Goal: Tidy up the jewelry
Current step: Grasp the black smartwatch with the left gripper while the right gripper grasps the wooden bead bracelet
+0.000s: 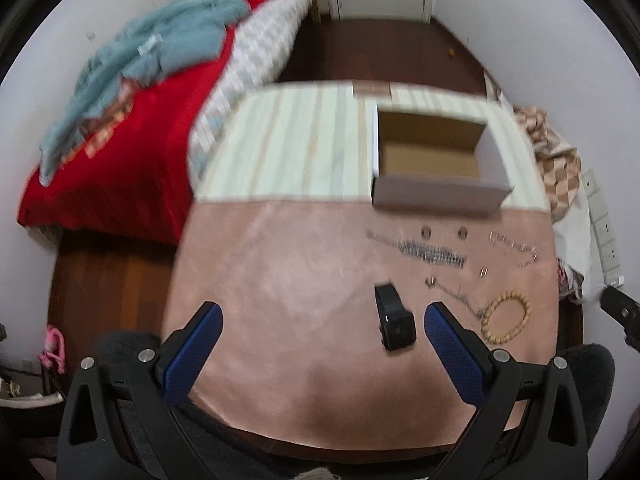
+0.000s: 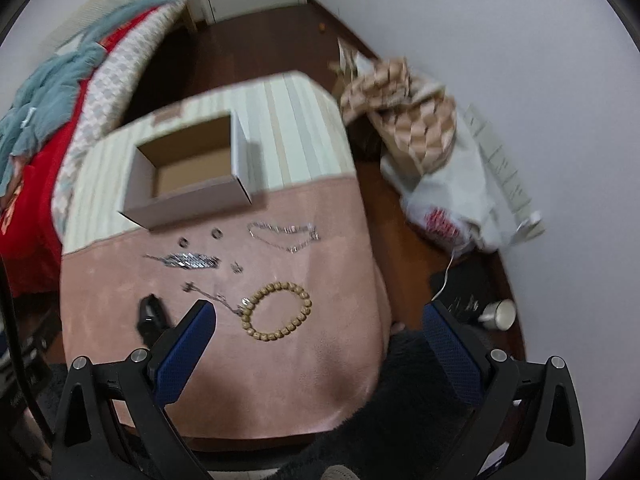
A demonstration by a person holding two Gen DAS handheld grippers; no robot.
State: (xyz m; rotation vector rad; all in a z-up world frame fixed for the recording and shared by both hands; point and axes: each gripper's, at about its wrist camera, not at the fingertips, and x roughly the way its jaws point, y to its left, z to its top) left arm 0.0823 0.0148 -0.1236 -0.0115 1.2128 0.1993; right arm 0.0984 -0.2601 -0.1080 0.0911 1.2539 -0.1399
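Left wrist view
Left gripper [image 1: 323,322]: low in the frame, its two blue fingers [image 1: 198,354] spread wide apart, holding nothing.
Table [image 1: 280,280]: middle of the frame, under a pink cloth with a striped cloth at the far end.
Box [image 1: 436,160]: open cardboard box, upper right of middle, on the striped part. It looks empty.
Bead bracelet [image 1: 506,318]: round ring of tan beads, lower right, just past the right blue finger, flat on the pink cloth.
Silver chain [image 1: 420,252]: wide, shiny, lying between the box and the bead bracelet.
Two small rings [image 1: 425,232]: close below the box.
Thin necklace [image 1: 516,248]: right of middle, near the table edge.
Black watch [image 1: 394,322]: between the two blue fingers, on the cloth.
Bed [image 1: 120,152]: left side, red cover with a blue-green blanket on top.

Right wrist view
Right gripper [image 2: 320,322]: low in the frame, fingers spread wide, holding nothing.
Bead bracelet [image 2: 276,311]: middle of the frame, just right of the left blue finger [image 2: 184,356], not touching it.
Box [image 2: 188,168]: upper left of middle.
Silver chain [image 2: 188,260]: between box and bracelet.
Thin necklace [image 2: 284,234]: right of the box's near corner.
Mug [image 2: 500,315]: white, on the dark floor at the right.
Bags [image 2: 416,120]: upper right, on the floor beside the table.
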